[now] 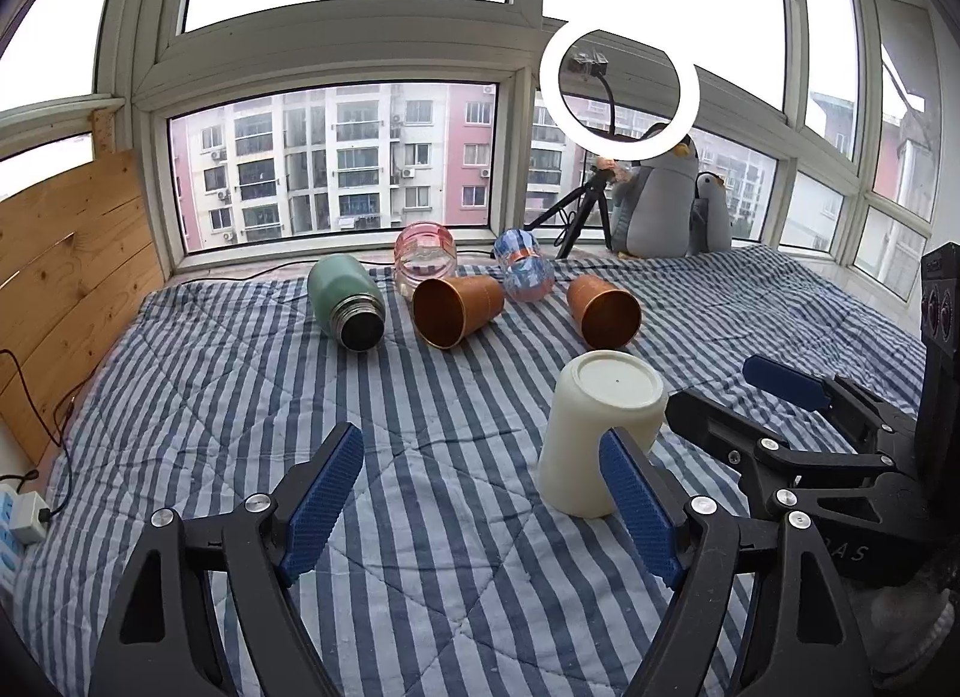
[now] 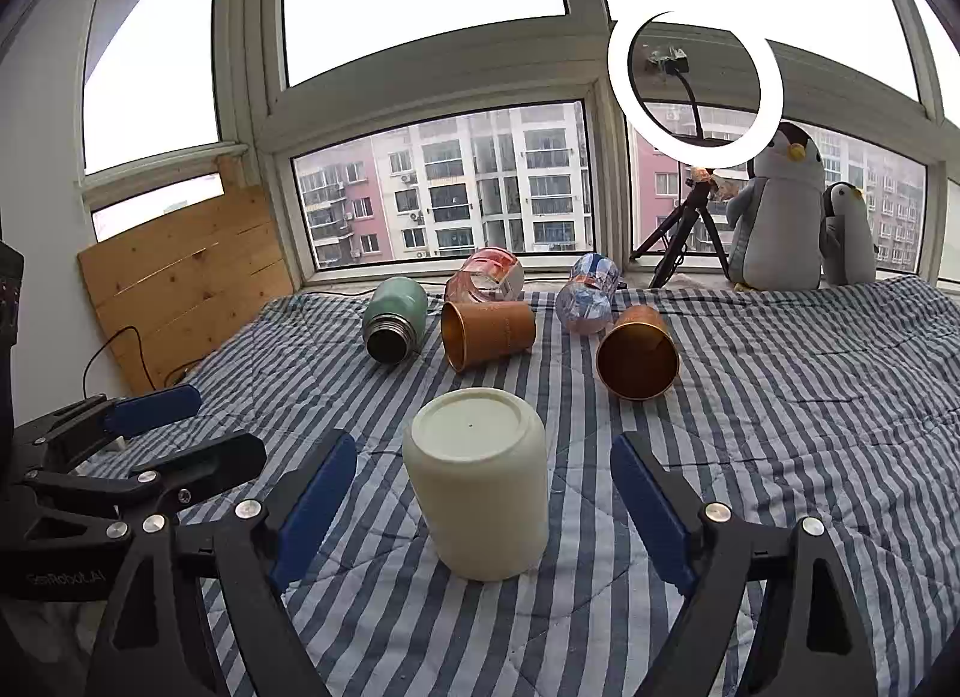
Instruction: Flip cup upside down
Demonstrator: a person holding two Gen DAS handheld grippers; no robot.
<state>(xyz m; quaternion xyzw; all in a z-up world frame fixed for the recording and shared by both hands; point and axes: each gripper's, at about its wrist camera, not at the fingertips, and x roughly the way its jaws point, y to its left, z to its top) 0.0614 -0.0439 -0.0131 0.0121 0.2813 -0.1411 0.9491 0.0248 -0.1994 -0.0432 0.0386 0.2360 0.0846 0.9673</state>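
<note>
So the cream cup (image 2: 477,481) is sitting mouth-down on the striped blanket (image 2: 780,397), flat base up, dead centre in the gap of my right gripper (image 2: 483,508) but not touching either pad. Both of my grippers are spread wide and holding nothing. From my left gripper (image 1: 480,508) the same cup sits just past my right-hand pad, outside the gap, so the right one is the obvious pick if it needs handling. Looks like matte plastic or light ceramic to me: stiff, probably not heavy, and the rounded smooth wall could slide in the pads if I squeeze too near the curved shoulder. I'd take it around the middle of the straight wall, pads on opposite sides. The blanket is soft, so it may wobble. Honestly it looks flipped already. The orange cups (image 2: 487,334), green flask (image 2: 393,319) and clear bottles (image 2: 585,292) lie on their sides well beyond my fingertips.
</note>
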